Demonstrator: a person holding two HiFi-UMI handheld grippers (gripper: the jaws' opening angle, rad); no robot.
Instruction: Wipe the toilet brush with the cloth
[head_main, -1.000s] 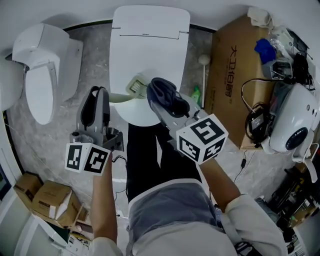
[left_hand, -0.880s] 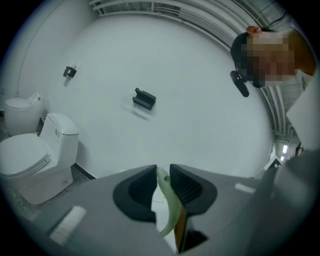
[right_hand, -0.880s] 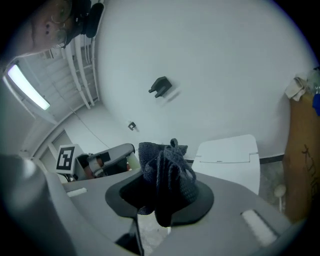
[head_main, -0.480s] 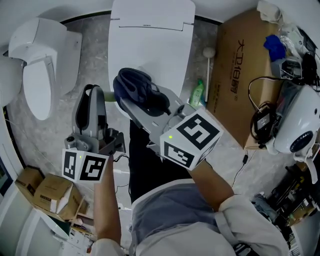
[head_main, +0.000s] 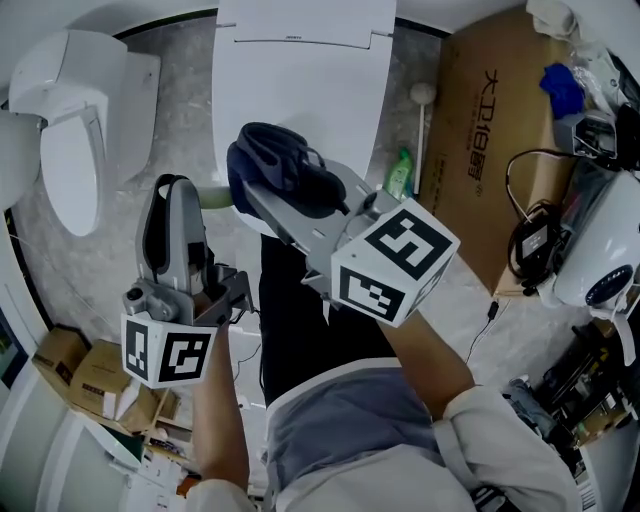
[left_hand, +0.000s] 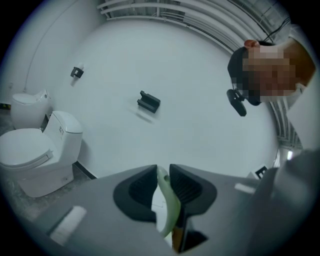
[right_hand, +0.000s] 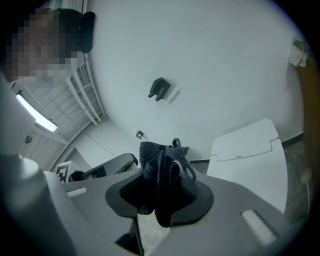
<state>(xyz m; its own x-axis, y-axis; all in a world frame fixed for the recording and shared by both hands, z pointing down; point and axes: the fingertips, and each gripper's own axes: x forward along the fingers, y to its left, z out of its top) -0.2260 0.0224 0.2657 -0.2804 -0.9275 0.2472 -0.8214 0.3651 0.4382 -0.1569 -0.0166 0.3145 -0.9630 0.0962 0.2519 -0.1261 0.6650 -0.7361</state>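
Brush look: the brush is showing as a slim, pale green handle with a gentle curve. Its head is not showing in any view.
Brush place: you are holding it in the air in front of the closed toilet, between your two grippers.
Left gripper: your left gripper is pinching the handle, with both jaws pressing on it near their tips.
Right gripper: your right gripper is clamping a bunched dark blue cloth, which is bulging out past the jaw tips.
Brush axis: in the head view the handle is running roughly crosswise, from the left gripper's tips toward your right, and is disappearing under the cloth. You cannot tell which way the head end is facing.
Cloth and brush: the cloth is sitting over the handle's right stretch, just beside the left gripper's tips.
Head view alone: it is showing where handle and cloth are meeting, plus a cardboard box and a green bottle off to your right.
Left gripper view alone: it is showing the handle's curve and the pinch on it, which the gripper's body is hiding from above.
Right gripper view alone: it is showing the cloth's folds wedged between the jaws.
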